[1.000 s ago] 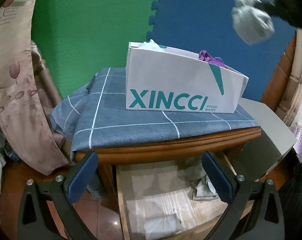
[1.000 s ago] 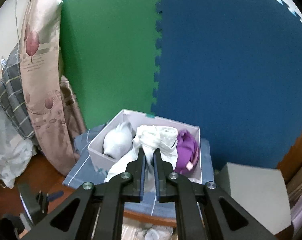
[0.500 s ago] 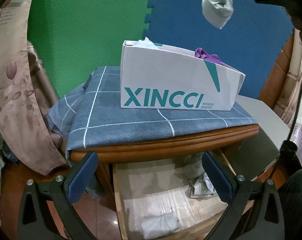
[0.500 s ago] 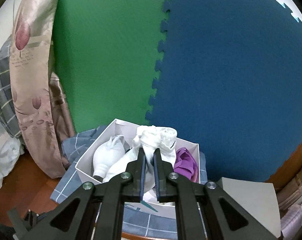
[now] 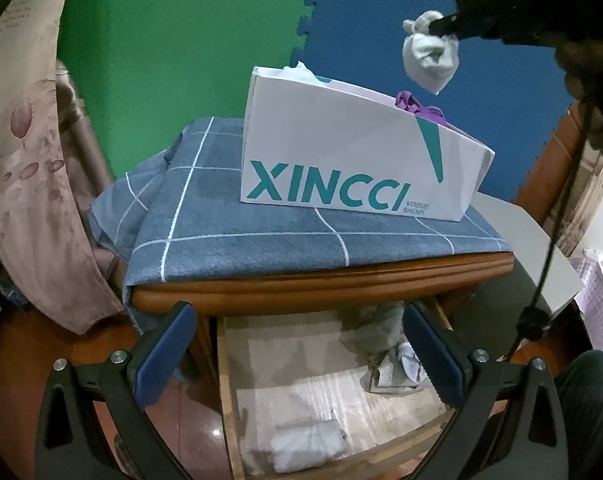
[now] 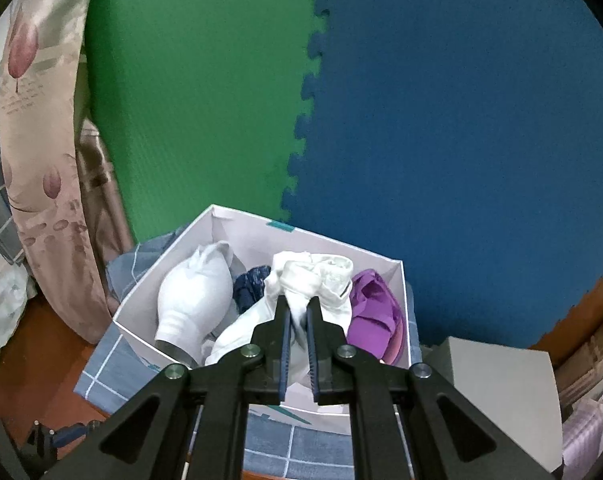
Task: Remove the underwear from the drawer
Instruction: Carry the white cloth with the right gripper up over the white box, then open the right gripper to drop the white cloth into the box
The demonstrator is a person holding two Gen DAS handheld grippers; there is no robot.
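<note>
The right hand-held gripper (image 6: 297,312) is pinching a bunched white piece of underwear (image 6: 309,276) between its nearly closed jaws, carrying it in the air over the open white shoe box (image 6: 173,252). In the left wrist view the same bundle (image 5: 429,58) is hanging from the gripper tip above the far right end of the box (image 5: 341,160), clear of the rim and not touching anything. The box is sitting on a blue checked cloth (image 5: 229,240) draped over the wooden nightstand (image 5: 321,292), and it is already holding a white garment (image 6: 193,300), a dark blue one (image 6: 251,284) and a purple one (image 6: 375,308).

The left hand-held gripper (image 5: 297,356) is hanging wide open and empty in front of the pulled-out drawer (image 5: 225,384), where a folded white item (image 5: 309,440) is lying near the front and crumpled grey and white pieces (image 5: 385,328) are lying toward the back right.

The step in hand looks like the transfer: the piece is out of the drawer and is being brought to the box. The next move seems to call for lowering the bundle into the gap between the dark blue and purple garments, then opening the jaws so the cloth drops free without snagging on the pads. After that, more pieces are waiting in the drawer, so the task looks only partly done.
</note>
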